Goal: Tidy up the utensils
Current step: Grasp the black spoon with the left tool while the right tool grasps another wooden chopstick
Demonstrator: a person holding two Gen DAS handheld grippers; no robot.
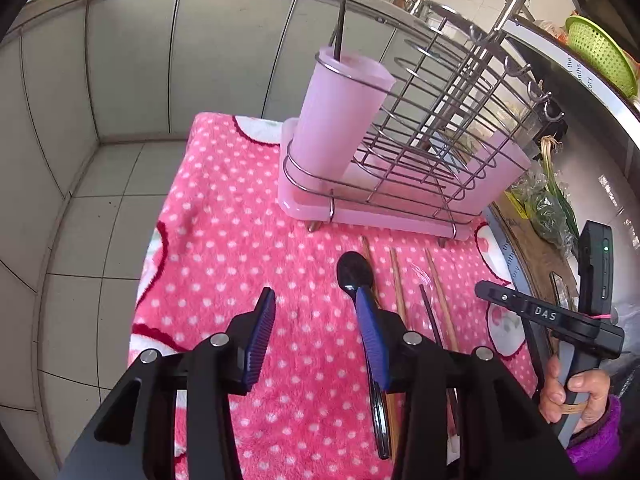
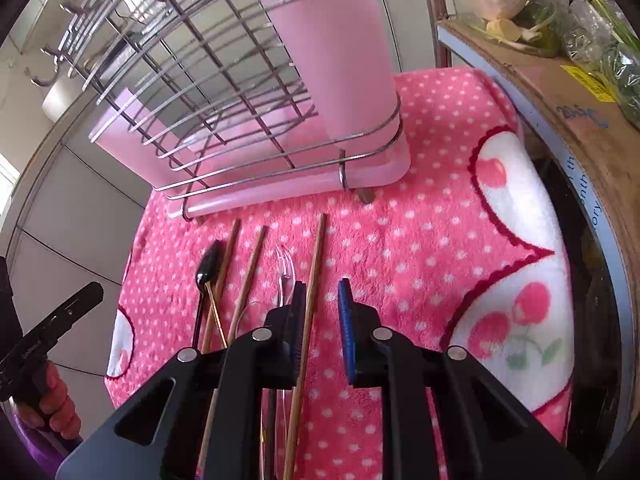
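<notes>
Utensils in a row on the pink polka-dot blanket (image 2: 432, 240), lower centre of both views: black spoon (image 1: 354, 270), wooden chopsticks (image 2: 314, 280), clear plastic fork (image 2: 285, 268). Wire rack (image 1: 432, 120) with pink cup (image 1: 340, 116) stands just beyond them, upper centre; one dark utensil upright in the cup. Left gripper (image 1: 316, 340) fingers wide apart, holding nothing, right finger pad over the spoon handle. Right gripper (image 2: 322, 332) fingers parted, nothing gripped, one chopstick running between them near the left pad.
</notes>
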